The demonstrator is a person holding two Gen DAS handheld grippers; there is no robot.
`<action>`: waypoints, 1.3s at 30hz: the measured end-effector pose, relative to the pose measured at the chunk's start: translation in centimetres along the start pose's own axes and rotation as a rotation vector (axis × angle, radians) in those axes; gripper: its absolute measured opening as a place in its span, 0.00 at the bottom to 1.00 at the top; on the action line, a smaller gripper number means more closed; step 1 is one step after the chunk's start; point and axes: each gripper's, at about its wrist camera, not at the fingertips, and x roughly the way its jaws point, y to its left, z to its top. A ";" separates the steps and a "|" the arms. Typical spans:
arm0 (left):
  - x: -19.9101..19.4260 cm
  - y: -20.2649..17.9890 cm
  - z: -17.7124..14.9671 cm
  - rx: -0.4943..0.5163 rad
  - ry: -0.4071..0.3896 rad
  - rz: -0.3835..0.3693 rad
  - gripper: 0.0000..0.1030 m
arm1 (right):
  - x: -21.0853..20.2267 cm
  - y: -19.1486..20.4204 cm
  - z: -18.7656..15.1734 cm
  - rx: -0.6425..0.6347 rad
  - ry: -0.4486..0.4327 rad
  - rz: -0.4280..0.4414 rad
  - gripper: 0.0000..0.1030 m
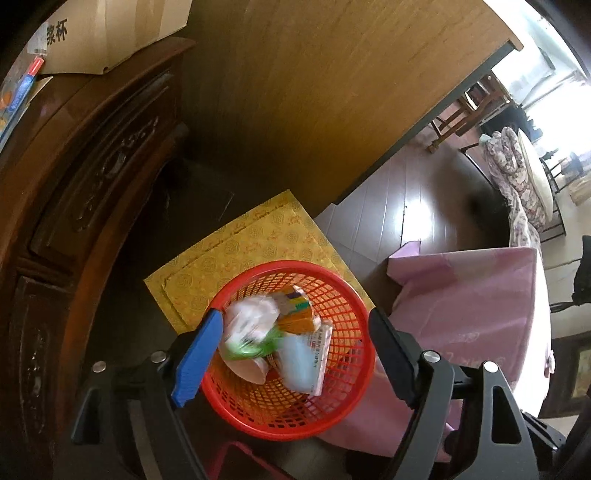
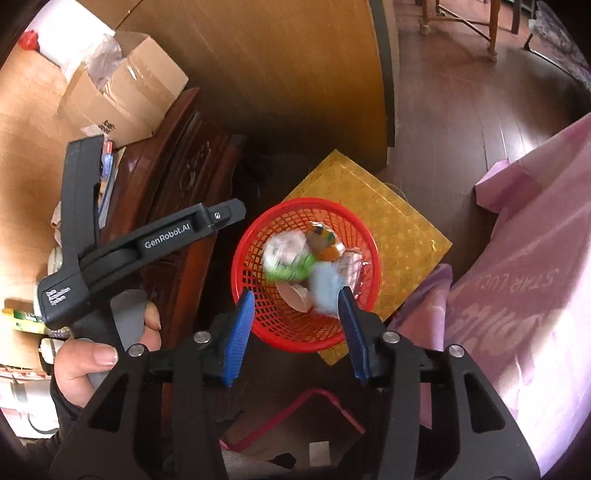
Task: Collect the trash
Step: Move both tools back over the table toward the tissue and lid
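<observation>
Trash already fills our red basket on the yellow mat by the dark cabinet. Our left claw and right claw hover open and empty above it; collecting looks nearly done.

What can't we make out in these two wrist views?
- White and green wrapper: motion-blurred in both views, so whether it is falling or lying in the red basket is unclear.
- Basket bottom: covered by the trash.
- Pink frame: cut off in the right wrist view behind the right gripper.
- Carton print: cropped at the left wrist view's edge.
</observation>
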 end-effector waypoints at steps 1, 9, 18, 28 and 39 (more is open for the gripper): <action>-0.1 -0.2 -0.1 0.001 0.001 0.001 0.77 | -0.5 -0.2 -0.1 0.007 -0.011 0.001 0.47; -1.4 -3.5 -0.8 0.088 -0.010 0.006 0.77 | -5.1 -2.8 -1.1 0.054 -0.119 -0.025 0.51; -3.4 -10.6 -2.6 0.222 -0.031 -0.016 0.81 | -11.6 -8.3 -4.2 0.125 -0.251 -0.097 0.58; -4.5 -20.7 -6.3 0.392 -0.049 -0.061 0.83 | -17.8 -16.8 -9.5 0.249 -0.365 -0.182 0.60; -3.0 -31.0 -10.7 0.535 -0.027 -0.110 0.86 | -21.8 -27.4 -14.9 0.424 -0.449 -0.266 0.64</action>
